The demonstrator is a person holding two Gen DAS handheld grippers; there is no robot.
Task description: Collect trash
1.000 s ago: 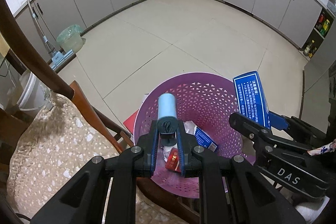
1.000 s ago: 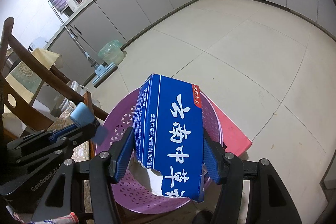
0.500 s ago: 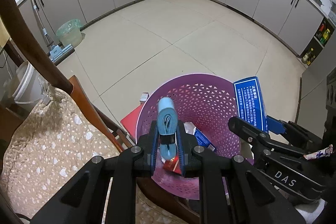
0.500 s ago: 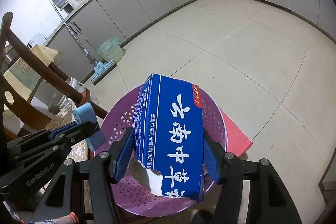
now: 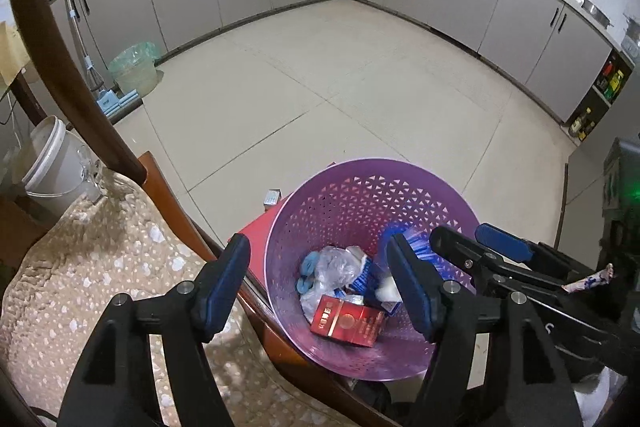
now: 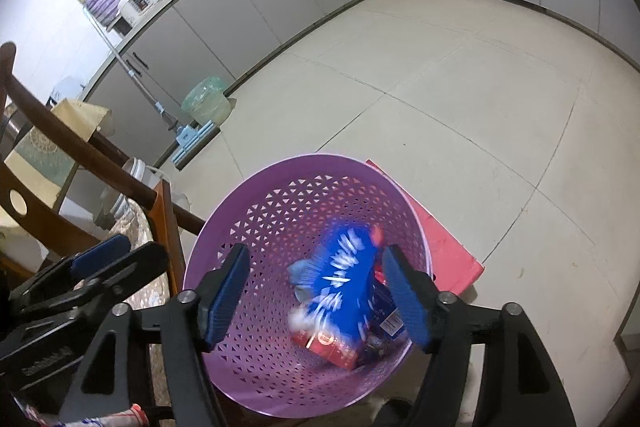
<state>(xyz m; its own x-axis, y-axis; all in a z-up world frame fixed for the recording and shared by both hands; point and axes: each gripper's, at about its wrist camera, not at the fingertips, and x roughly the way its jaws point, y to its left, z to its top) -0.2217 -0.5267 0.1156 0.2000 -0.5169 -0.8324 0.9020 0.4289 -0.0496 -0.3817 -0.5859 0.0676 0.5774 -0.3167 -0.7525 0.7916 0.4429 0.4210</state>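
A purple lattice basket (image 5: 376, 163) (image 6: 320, 159) stands on the floor under both grippers. My left gripper (image 5: 318, 267) hangs over it, its jaws opening with nothing between them. Below it lie a light blue roll (image 5: 306, 267), a clear wrapper (image 5: 334, 267) and a red box (image 5: 346, 321). My right gripper (image 6: 316, 287) is also opening. The blue carton (image 6: 344, 283), blurred, drops free of its pads into the basket onto the red box (image 6: 332, 343). Each gripper shows in the other's view, the right gripper (image 5: 468, 239) and the left gripper (image 6: 124, 257).
A wooden chair (image 5: 120, 147) with a beige spotted cushion (image 5: 100, 267) touches the basket's left side. A flat red board (image 6: 444, 247) lies under the basket, with a small box (image 5: 272, 197) beside it. A white bucket (image 5: 52, 163), a green-lined bin (image 5: 132, 71) and a mop (image 6: 188, 137) stand by the grey cabinets.
The left gripper has opened and the light blue roll now lies in the basket. The right gripper has opened and the blue carton is falling into the basket.
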